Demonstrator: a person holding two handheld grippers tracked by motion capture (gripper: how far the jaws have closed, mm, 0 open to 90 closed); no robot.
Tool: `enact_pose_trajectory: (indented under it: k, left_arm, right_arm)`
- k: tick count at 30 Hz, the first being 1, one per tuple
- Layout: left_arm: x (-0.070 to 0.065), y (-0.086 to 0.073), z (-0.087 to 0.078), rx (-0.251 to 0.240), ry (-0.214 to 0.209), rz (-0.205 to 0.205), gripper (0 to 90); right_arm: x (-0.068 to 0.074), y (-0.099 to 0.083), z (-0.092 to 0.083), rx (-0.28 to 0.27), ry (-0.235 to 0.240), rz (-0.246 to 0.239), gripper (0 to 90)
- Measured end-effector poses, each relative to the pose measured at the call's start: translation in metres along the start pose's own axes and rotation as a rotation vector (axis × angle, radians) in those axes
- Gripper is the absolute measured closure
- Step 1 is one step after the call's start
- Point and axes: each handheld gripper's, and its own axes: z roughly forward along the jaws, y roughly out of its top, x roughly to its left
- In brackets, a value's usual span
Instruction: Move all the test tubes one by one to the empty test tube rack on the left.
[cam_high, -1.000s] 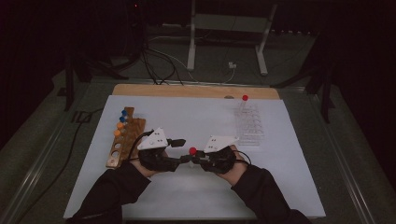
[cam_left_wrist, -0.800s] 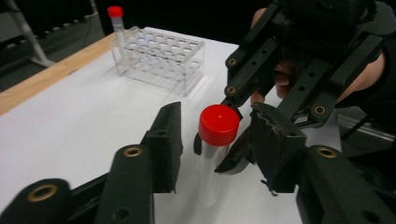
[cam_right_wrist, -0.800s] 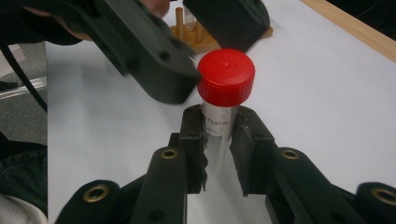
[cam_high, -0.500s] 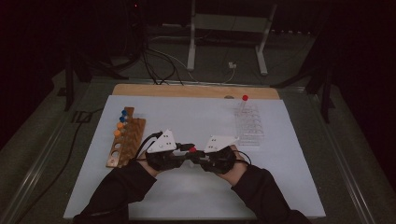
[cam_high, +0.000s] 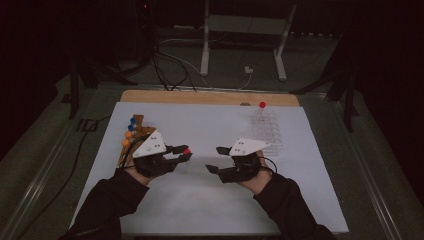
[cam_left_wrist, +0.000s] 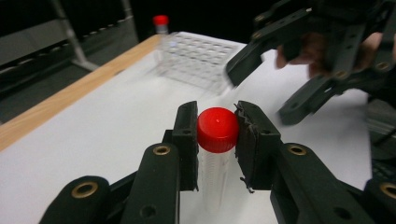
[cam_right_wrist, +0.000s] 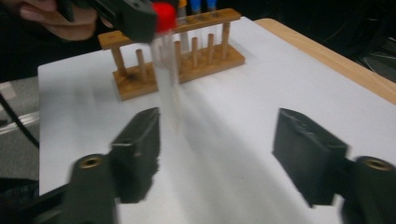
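Between the two grippers, over the middle of the white surface (cam_high: 210, 200), a clear tube with a red cap (cam_left_wrist: 217, 129) is held. The fingers of the left gripper (cam_high: 181, 153) are clamped on it just at the cap, one pad on each side, as is seen in the left gripper view. The long axis of the tube is kept nearly upright: the red cap points up and the clear body hangs down below the fingers, toward the surface. In the right gripper view the body is seen blurred and a little tilted, with its lower end not touching the sheet.

The fingers of the right gripper (cam_high: 214, 159) have just been opening and now stand apart, with nothing between them. This gripper is seen near the tube but apart from it.

A wooden rack (cam_high: 131, 140) with blue and orange capped tubes is placed at the left edge of the sheet. A clear plastic rack (cam_high: 267, 131) is placed at the right, and one red-capped tube (cam_high: 261, 107) stands upright in its far corner. The white sheet is laid on a wooden board (cam_high: 200, 97), whose far edge is visible. Behind it the room is dark; cables (cam_high: 170, 65) on the floor and a metal stand (cam_high: 245, 30) can be seen.
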Motion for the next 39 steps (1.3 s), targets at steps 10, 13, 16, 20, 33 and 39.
enact_pose_trajectory:
  k: [10, 13, 16, 20, 33, 39]
  left_arm:
    - [0.025, -0.005, -0.050, -0.012, 0.133, -0.049, 71.9]
    - [0.030, -0.008, -0.063, -0.020, 0.168, -0.064, 71.9]
    - [0.035, -0.012, -0.076, -0.032, 0.199, -0.078, 71.9]
    - [0.042, -0.017, -0.091, -0.033, 0.243, -0.098, 71.9]
    - [0.061, -0.041, -0.122, -0.046, 0.363, -0.162, 72.0]
    - [0.067, -0.051, -0.125, -0.033, 0.399, -0.183, 71.9]
  right_arm:
    - [-0.007, 0.003, -0.007, -0.024, -0.030, 0.054, 2.3]
    - [-0.008, 0.003, -0.009, -0.027, -0.020, 0.059, 0.0]
    - [-0.008, 0.002, -0.009, -0.023, -0.025, 0.054, 0.0]
    - [-0.009, 0.001, -0.009, -0.025, -0.024, 0.056, 0.0]
    - [-0.010, 0.000, -0.009, -0.021, -0.008, 0.055, 0.0]
    - [-0.011, 0.000, -0.009, -0.020, -0.009, 0.058, 0.0]
